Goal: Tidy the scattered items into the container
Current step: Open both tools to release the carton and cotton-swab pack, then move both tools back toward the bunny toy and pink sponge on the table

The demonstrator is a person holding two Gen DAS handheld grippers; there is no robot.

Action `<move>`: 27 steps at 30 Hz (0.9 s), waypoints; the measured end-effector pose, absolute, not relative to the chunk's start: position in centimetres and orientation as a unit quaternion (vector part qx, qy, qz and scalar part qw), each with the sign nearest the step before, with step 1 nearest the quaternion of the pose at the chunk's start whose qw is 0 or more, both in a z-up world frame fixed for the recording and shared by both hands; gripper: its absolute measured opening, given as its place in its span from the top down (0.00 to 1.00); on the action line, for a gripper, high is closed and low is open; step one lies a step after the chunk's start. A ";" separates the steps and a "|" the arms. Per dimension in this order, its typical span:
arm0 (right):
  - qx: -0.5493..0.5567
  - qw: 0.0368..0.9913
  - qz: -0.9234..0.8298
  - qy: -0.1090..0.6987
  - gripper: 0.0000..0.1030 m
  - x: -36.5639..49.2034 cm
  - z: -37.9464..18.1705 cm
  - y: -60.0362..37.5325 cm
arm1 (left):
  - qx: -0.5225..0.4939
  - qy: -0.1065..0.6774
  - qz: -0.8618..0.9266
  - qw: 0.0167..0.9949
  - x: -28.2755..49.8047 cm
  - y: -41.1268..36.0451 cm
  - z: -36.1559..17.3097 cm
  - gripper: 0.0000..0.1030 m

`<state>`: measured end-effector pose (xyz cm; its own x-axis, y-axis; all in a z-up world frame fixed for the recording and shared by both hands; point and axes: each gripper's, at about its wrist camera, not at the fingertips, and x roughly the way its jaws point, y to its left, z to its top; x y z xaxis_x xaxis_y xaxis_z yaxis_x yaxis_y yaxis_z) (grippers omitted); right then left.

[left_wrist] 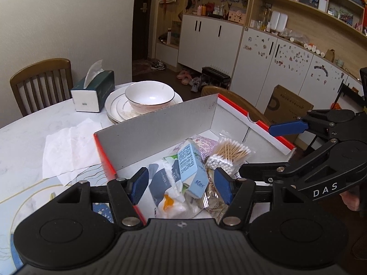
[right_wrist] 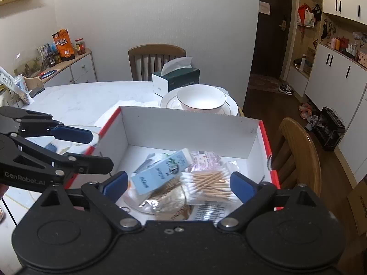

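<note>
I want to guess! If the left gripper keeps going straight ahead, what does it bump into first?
Probably the light blue carton, lying on the pile in the box between the left gripper fingers. Depth is hard to judge.

One red-edged box [right_wrist: 252, 128] holds one blue carton [right_wrist: 160, 174], one bag of cotton swabs [right_wrist: 208, 181] and several wrapped packets. Behind the box: one bowl [right_wrist: 201, 98], stacked plates [right_wrist: 169, 103], one tissue box [right_wrist: 176, 80], two chairs.
</note>
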<state>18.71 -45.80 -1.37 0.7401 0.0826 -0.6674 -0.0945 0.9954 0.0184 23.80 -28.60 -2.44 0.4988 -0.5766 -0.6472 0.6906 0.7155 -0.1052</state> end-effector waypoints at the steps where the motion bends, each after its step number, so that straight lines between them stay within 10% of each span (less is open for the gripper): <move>1: -0.006 0.933 0.046 0.356 0.06 18.6 -1.3 -45.6 | 0.081 0.339 -0.368 0.862 23.7 -28.2 -2.3 0.37; 27: 0.011 0.938 0.046 0.344 0.03 15.3 -0.3 -35.1 | 0.044 0.322 -0.345 0.881 20.2 -14.0 -1.7 0.03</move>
